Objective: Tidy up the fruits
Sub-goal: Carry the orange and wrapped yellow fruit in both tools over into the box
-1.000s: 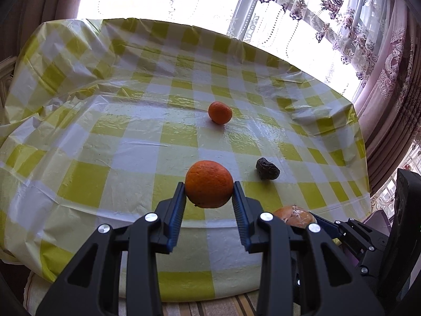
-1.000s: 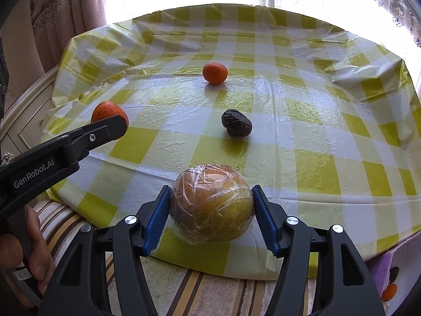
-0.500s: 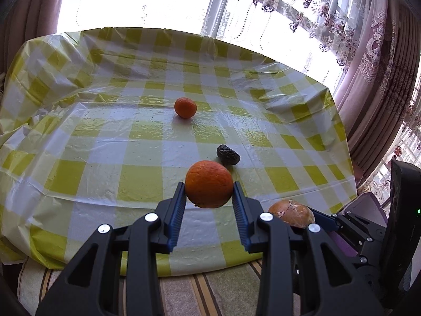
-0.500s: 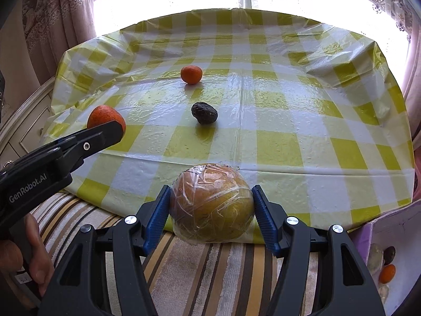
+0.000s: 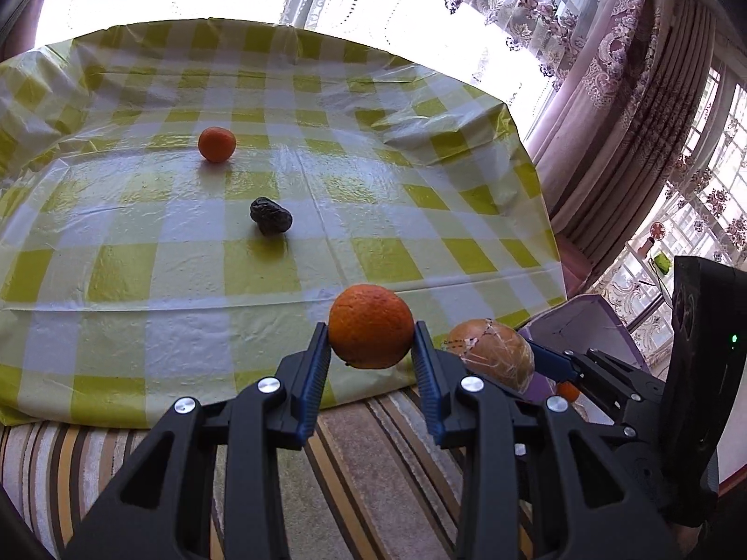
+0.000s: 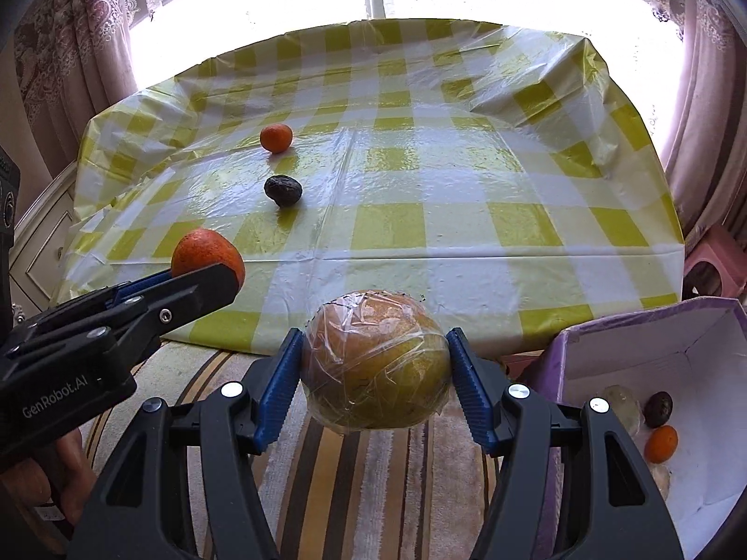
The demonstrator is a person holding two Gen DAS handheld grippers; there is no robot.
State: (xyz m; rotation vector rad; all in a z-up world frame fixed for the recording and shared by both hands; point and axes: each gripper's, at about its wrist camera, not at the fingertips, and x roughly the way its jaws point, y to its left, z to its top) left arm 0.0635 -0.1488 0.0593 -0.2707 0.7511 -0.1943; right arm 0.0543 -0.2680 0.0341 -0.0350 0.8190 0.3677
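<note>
We see the table (image 6: 513, 233) under its yellow-and-white checked plastic cloth, with a striped rug (image 6: 373, 490) on the floor in front of it. To the right of the rug stands an open purple box (image 6: 653, 340) with white inner walls, and a few small fruits lie in its bottom. Our right gripper (image 6: 376, 364) is clamped on a big yellowish fruit (image 6: 376, 368) wrapped in clear film, its blue pads pressing both sides, held over the rug just left of the box. Our left gripper (image 5: 371, 340) is closed tight on an orange (image 5: 371, 326), held near the table's front edge. On the cloth a small tangerine (image 5: 216, 143) sits farther back, and a dark wrinkled fruit (image 5: 271, 216) lies near it, apart.
</note>
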